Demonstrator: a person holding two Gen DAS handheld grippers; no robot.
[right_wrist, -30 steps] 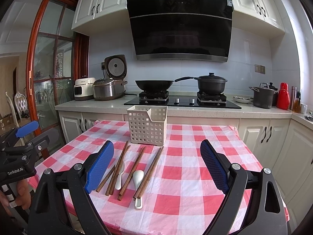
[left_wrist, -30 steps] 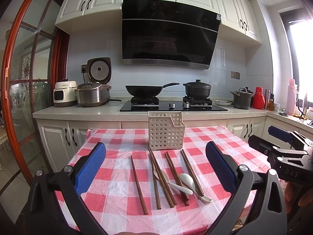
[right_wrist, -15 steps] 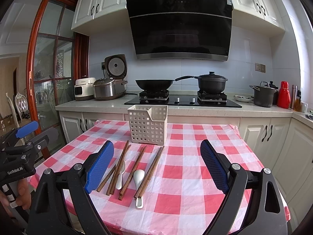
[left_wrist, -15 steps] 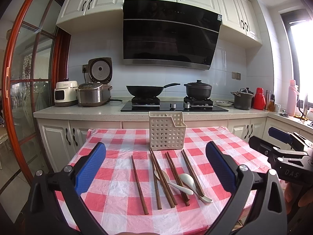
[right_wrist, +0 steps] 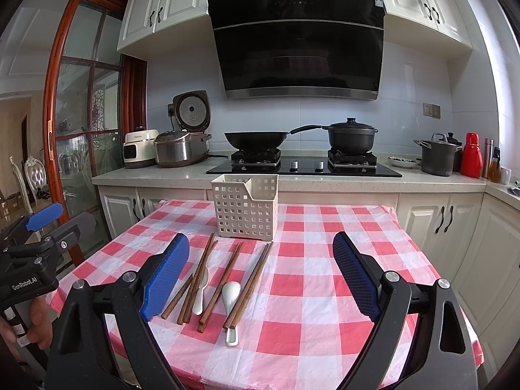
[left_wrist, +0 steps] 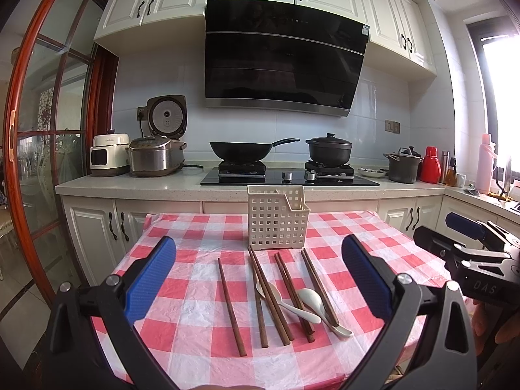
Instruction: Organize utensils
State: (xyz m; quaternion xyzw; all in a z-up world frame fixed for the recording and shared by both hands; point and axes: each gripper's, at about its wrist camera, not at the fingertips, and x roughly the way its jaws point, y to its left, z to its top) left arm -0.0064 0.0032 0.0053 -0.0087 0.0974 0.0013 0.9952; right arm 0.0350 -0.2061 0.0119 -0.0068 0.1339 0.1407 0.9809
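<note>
- Your left claw (left_wrist: 258, 271) hangs with its blue-padded fingers (left_wrist: 151, 274) wide apart, gripping nothing, above the counter with the red-and-white checked cloth (left_wrist: 351, 234).
- Your right claw (right_wrist: 261, 274) is likewise spread and empty.
- The dark brown wooden chopsticks (left_wrist: 265, 287) lie in loose rows at the centre of the left wrist frame, with two white ceramic spoons (left_wrist: 312, 297) among them.
- The cream perforated plastic basket (left_wrist: 277, 219) stands upright just behind them, near the chopstick tips.
</note>
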